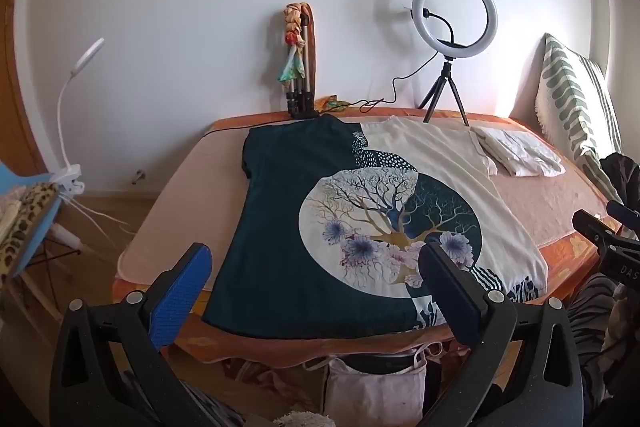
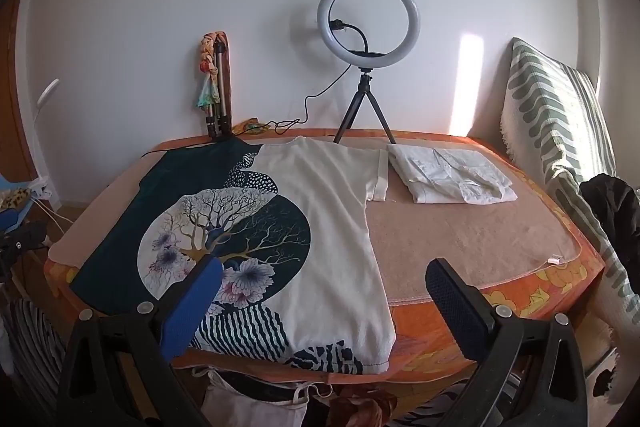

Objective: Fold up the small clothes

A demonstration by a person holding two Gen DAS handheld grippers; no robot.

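A T-shirt [image 1: 320,211], half dark teal and half cream with a round tree-and-flower print, lies spread flat on the bed, hem toward me; it also shows in the right wrist view [image 2: 320,207]. My left gripper [image 1: 316,267] is open and empty, held above the shirt's hem near the bed's front edge. My right gripper [image 2: 324,283] is open and empty, above the shirt's cream right side and the bare blanket. The right gripper also shows at the right edge of the left wrist view [image 1: 612,227].
A folded white garment [image 2: 448,179] lies at the bed's far right. A ring light on a tripod [image 2: 366,67] and a doll on a stand [image 2: 214,87] stand at the wall. A striped cushion [image 2: 560,131] leans right. A clip lamp [image 1: 72,131] is left. A cloth bag [image 1: 376,383] hangs below.
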